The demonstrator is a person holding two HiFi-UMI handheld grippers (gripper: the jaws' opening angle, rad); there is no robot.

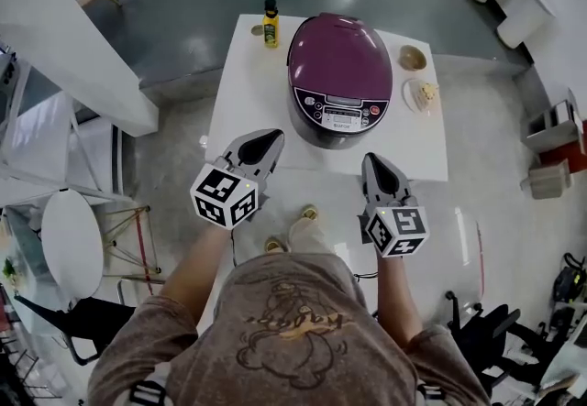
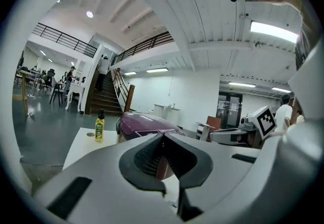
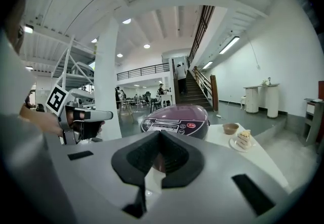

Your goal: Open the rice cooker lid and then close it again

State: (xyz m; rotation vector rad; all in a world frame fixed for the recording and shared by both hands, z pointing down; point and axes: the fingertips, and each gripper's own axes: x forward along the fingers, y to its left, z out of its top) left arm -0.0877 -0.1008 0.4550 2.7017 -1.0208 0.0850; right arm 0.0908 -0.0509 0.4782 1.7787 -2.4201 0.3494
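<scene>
The purple rice cooker (image 1: 339, 79) stands on the white table (image 1: 248, 111) with its lid down and its control panel facing me. My left gripper (image 1: 272, 136) hovers near the table's front edge, just left of the cooker, jaws shut and empty. My right gripper (image 1: 371, 159) hangs at the front edge just right of the panel, also shut with nothing in it. In the left gripper view the cooker (image 2: 144, 123) lies just beyond the closed jaw tips (image 2: 163, 134). The right gripper view shows the cooker (image 3: 174, 119) ahead of the closed tips (image 3: 160, 133). Neither gripper touches it.
A yellow bottle (image 1: 271, 24) stands at the table's far left. A small bowl (image 1: 413, 58) and a plate with cake (image 1: 423, 94) sit right of the cooker. A white round table (image 1: 71, 244) and chair are on the floor at my left.
</scene>
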